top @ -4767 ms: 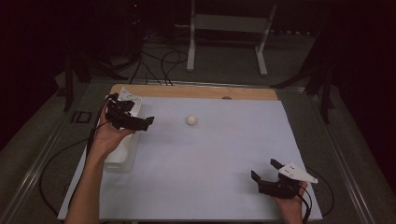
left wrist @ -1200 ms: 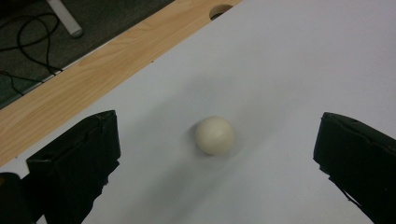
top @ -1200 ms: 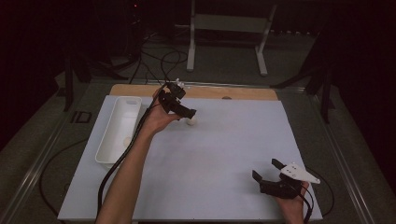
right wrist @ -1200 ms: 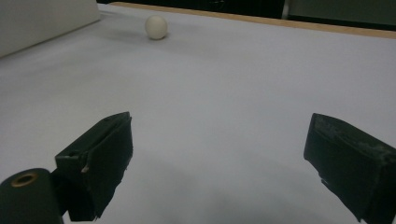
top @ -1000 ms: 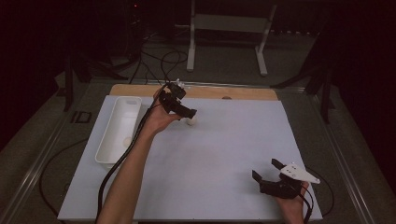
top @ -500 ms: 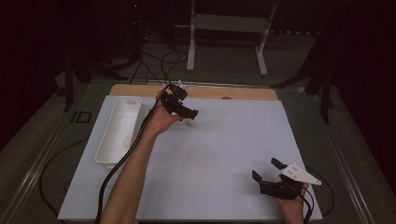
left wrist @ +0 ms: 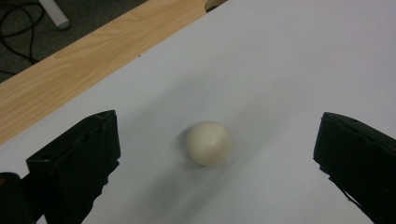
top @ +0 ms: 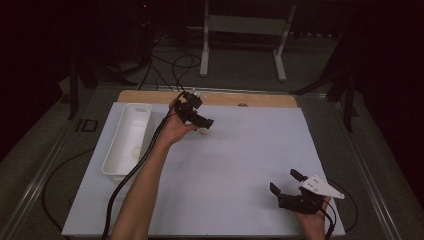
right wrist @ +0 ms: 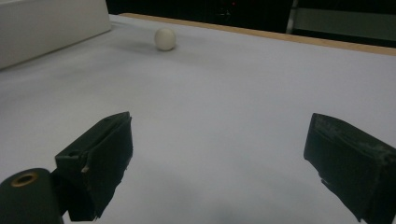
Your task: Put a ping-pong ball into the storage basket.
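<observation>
Left tool point(left wrist: 215, 158) astride unmarked ball point(left wrist: 208, 143)

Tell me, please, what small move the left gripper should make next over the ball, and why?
Probably lower the left gripper a little further, then close on the white ball. In the left gripper view its jaws stand wide open with the ball between them, apart from both and nearer the left one. The ball rests on the white mat; the white tray lies to the side.
</observation>
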`<move>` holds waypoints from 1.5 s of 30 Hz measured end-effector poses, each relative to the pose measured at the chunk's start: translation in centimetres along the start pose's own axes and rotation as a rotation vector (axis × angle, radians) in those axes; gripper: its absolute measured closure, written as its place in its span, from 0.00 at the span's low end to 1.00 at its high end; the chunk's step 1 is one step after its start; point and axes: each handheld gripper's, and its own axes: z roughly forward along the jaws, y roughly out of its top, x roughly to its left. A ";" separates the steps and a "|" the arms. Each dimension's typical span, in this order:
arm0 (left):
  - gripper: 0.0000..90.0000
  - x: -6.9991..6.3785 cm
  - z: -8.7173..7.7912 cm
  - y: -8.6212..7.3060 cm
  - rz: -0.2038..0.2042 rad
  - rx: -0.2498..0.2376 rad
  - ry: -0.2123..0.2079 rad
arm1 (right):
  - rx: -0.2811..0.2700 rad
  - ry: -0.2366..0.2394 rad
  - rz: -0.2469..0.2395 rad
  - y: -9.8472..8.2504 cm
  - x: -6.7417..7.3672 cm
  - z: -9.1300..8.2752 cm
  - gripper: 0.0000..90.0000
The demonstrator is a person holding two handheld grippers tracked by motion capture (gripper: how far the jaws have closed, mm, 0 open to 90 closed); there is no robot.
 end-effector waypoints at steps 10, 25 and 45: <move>0.01 0.2 0.9 -0.3 -0.016 0.021 -0.010 | -0.002 -0.003 0.000 0.0 0.0 -0.1 0.08; 0.02 0.1 1.9 -0.6 -0.026 0.030 -0.021 | -0.001 0.000 -0.004 0.0 0.0 -0.1 0.08; 0.03 0.1 2.7 -0.9 -0.043 0.037 -0.027 | -0.005 -0.007 -0.005 0.0 0.0 -0.1 0.08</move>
